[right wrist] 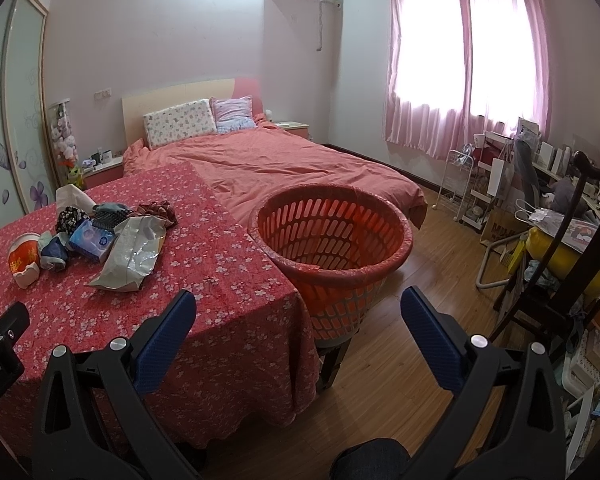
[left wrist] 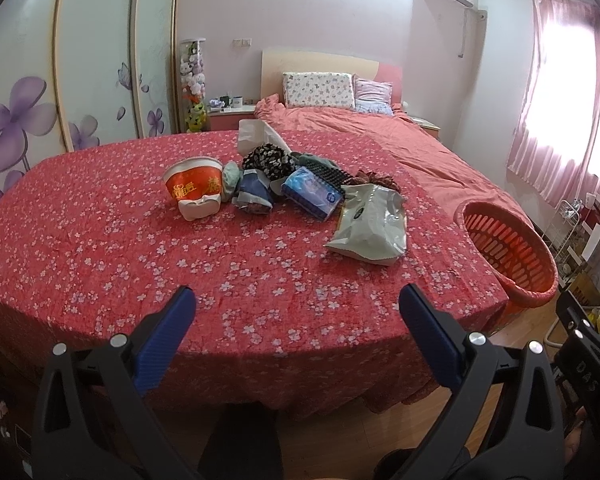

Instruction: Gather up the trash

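Note:
A heap of trash lies on the red flowered cloth (left wrist: 100, 248): an orange-and-white instant noodle cup (left wrist: 194, 192) on its side, a blue tissue pack (left wrist: 311, 193), a crumpled pale green wrapper (left wrist: 370, 228), dark crumpled bags (left wrist: 268, 160) and a black brush (left wrist: 324, 170). An orange slatted basket (right wrist: 332, 240) stands at the cloth's right edge, empty as far as I see. My left gripper (left wrist: 296, 304) hangs open over the cloth's near part, well short of the heap. My right gripper (right wrist: 298, 308) is open, in front of the basket. The wrapper (right wrist: 134, 252) and the cup (right wrist: 22, 264) also show at left in the right wrist view.
Behind the cloth, a bed (right wrist: 284, 168) with a pink cover and pillows (right wrist: 180, 122). A wardrobe with purple flowers (left wrist: 16, 120) lines the left wall. Wood floor (right wrist: 428, 280) lies to the right, with a dark chair (right wrist: 560, 272) and cluttered shelves (right wrist: 496, 184) beyond.

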`<state>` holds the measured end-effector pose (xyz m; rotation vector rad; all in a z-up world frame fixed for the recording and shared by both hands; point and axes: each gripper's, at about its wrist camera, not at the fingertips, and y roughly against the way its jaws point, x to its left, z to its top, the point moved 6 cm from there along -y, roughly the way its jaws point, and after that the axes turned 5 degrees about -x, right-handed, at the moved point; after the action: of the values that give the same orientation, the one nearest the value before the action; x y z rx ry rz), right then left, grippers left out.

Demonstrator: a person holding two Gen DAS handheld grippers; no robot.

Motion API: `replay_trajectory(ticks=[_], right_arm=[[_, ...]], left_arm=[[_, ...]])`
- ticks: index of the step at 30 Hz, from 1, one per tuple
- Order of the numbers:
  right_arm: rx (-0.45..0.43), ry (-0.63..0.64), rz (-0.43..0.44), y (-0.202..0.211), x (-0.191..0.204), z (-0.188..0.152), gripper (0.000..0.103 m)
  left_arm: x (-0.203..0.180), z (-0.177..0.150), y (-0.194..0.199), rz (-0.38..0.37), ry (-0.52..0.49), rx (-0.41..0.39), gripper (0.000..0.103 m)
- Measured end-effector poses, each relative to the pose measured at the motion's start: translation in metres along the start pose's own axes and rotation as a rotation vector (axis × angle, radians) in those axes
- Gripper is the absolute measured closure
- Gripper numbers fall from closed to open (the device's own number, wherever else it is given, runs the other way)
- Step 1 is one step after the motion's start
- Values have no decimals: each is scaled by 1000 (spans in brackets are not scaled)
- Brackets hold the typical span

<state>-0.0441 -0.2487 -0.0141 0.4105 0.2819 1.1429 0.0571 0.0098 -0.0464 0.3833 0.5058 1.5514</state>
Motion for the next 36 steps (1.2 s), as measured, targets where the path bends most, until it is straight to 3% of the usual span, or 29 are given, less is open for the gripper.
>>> replay_trajectory(ticks=[9, 19, 28, 36], right_arm=[[37, 16, 86, -27, 29, 6, 2], [118, 20, 268, -78, 110, 16, 2], [232, 62, 299, -127, 165, 6, 2], [338, 71, 295, -152, 179, -6, 2]], left_arm=[[53, 16, -41, 53, 106, 43, 4], [117, 42, -101, 167, 163, 89, 4], [138, 53, -147, 159, 198, 133, 4], [140, 59, -181, 155, 202, 172, 4]])
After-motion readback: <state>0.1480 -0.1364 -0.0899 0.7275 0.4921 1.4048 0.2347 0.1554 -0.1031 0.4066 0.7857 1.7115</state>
